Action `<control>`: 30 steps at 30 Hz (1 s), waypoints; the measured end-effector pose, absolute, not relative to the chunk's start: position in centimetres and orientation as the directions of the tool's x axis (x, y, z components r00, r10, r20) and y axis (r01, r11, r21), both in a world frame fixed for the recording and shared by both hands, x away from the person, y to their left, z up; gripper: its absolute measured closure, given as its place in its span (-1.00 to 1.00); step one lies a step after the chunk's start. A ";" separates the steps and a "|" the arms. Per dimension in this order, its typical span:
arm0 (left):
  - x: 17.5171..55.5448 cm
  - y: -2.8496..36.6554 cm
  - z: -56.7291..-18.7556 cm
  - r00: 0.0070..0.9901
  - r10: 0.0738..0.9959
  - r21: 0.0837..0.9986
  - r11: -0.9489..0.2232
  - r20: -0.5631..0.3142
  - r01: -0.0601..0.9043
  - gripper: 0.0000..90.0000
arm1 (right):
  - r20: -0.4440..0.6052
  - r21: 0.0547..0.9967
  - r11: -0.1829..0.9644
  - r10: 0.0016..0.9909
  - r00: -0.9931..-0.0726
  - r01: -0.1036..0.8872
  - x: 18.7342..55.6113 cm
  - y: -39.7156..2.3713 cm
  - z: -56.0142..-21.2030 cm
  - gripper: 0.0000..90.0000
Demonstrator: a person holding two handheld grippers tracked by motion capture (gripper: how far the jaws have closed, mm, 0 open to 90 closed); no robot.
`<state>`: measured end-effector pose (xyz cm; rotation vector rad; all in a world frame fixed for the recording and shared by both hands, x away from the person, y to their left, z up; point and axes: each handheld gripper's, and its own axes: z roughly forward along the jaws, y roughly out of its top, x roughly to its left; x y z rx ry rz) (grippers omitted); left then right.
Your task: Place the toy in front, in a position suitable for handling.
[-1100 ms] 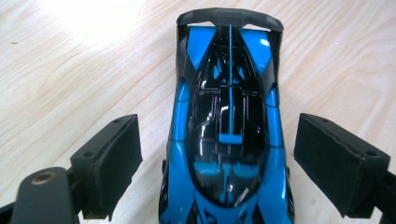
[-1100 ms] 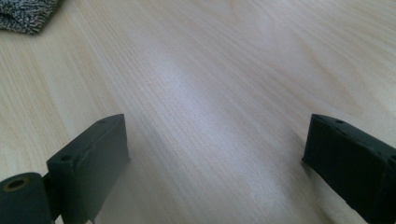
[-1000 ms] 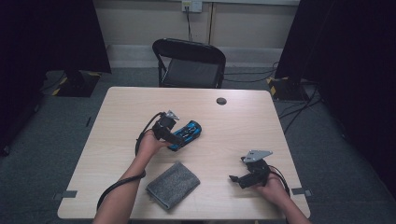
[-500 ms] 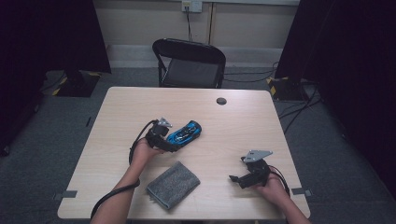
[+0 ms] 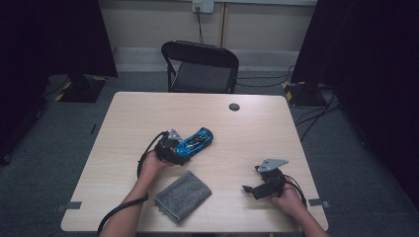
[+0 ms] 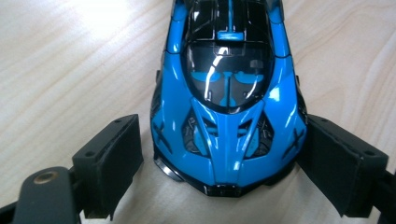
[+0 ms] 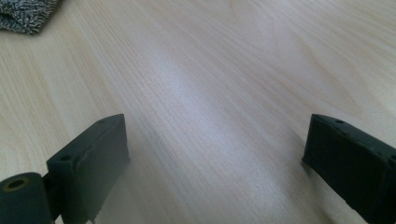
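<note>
A blue and black toy car (image 5: pixel 196 141) lies on the wooden table (image 5: pixel 257 133), left of centre. My left gripper (image 5: pixel 174 148) is at its near-left end. In the left gripper view the car (image 6: pixel 229 107) sits between the jaws of the left gripper (image 6: pixel 222 123), which is open. A thin strip of table shows beside the left jaw, and the right jaw is at or touching the car's side. My right gripper (image 5: pixel 253 188) rests open near the table's front right. In its own view the right gripper (image 7: pixel 215 121) has only bare wood between its jaws.
A folded grey cloth (image 5: pixel 183 195) lies near the front edge between the two hands, and its corner (image 7: pixel 23 14) shows in the right gripper view. A small black disc (image 5: pixel 234 106) sits at the far side. A black folding chair (image 5: pixel 200 64) stands behind the table.
My left hand and gripper have drawn slightly down and toward the person, and the car has shifted a little left with them. The right gripper has stayed put.
</note>
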<state>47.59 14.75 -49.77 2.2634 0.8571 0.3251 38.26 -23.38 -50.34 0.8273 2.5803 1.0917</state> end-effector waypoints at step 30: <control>48.1 14.8 -50.5 0.780 0.626 0.730 -0.523 -0.021 0.440 -0.74 | 0.016 0.714 0.566 0.576 -0.817 0.412 38.3 -23.4 -50.3 -0.87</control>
